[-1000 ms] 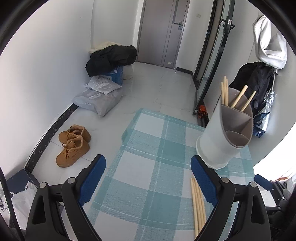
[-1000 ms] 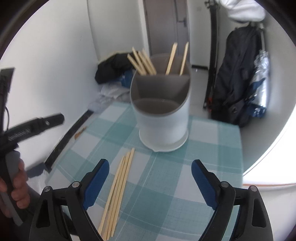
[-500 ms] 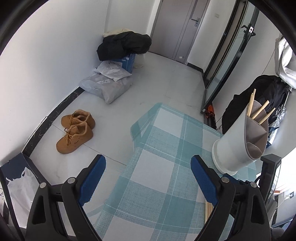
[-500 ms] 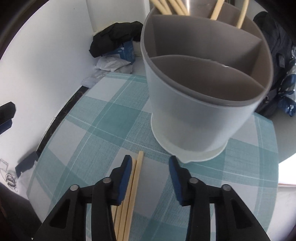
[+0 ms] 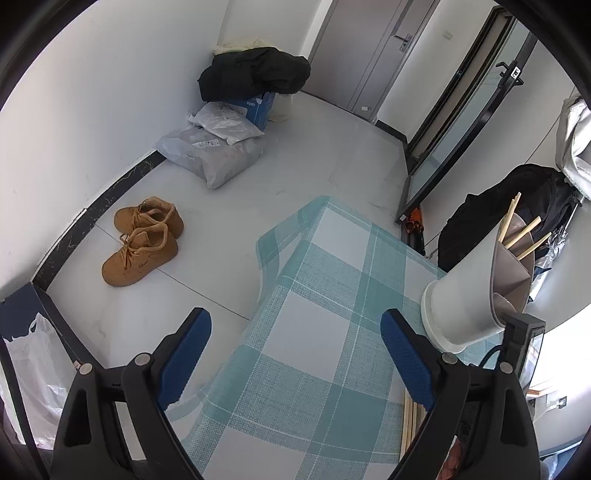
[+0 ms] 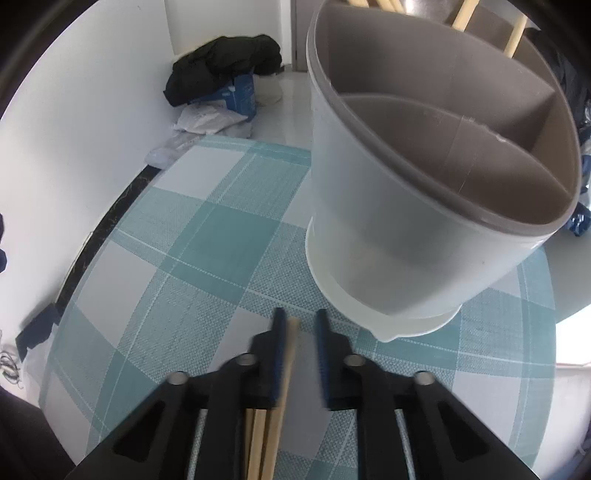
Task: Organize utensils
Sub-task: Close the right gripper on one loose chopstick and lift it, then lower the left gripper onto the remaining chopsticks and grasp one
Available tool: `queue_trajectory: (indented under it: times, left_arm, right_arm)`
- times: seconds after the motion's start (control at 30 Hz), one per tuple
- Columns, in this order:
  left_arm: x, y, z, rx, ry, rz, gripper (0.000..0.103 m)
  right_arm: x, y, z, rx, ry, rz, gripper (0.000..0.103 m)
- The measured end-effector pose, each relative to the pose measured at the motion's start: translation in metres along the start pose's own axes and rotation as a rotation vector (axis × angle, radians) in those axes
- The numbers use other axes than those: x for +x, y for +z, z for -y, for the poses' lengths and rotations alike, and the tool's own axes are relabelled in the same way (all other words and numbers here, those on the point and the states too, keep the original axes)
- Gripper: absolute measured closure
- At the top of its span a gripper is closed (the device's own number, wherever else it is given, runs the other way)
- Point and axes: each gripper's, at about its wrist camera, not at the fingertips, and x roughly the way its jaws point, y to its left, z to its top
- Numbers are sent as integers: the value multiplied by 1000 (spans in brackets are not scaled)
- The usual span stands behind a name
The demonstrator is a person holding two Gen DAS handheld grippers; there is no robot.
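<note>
Teal-and-white checked cloth [image 6: 207, 236] covers the table where a grey holder [image 6: 424, 206] with inner dividers stands just ahead of the right gripper [image 6: 300, 325] and slightly to the right of its jaws. Several chopsticks [image 6: 515, 33] lean in the holder's far section. The right gripper's jaws are drawn close but not fully closed, with a narrow gap between them; one loose chopstick [image 6: 282, 387] lies between them against the left jaw, whether pinched cannot be told, and more sticks [image 6: 255, 439] lie on the cloth beneath that jaw. The left gripper [image 5: 295, 343] hangs near the table's left edge with jaws spread wide, nothing between them. From it, the holder [image 5: 465, 288] appears beyond its right jaw. On the floor, past its left jaw, sit tan shoes [image 5: 142, 240], and farther off grey parcels [image 5: 214, 155] and a dark coat [image 5: 255, 72].
</note>
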Motion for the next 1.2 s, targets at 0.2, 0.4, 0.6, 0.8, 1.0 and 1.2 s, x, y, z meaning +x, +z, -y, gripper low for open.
queue_trajectory:
  times: [0.2, 0.4, 0.6, 0.8, 1.0, 1.2]
  left_arm:
    - [1, 0, -4, -5, 2, -8, 13]
    - [11, -10, 8, 55, -7, -74, 13]
    - [26, -32, 32, 151, -62, -189, 13]
    - [43, -59, 60, 220, -139, -331, 13]
    - [50, -86, 89, 351, -81, -373, 13]
    - [50, -98, 95, 410, -4, -371, 13]
  right_arm:
    - [-10, -15, 15, 24, 5, -13, 99]
    - [-40, -30, 48, 113, 63, 43, 99]
    - [-80, -36, 87, 269, 172, 170, 99]
    - [-99, -48, 123, 414, 284, 263, 99]
    - [-105, -62, 158, 505, 309, 339, 99]
    - [-106, -76, 187, 618, 334, 388, 99]
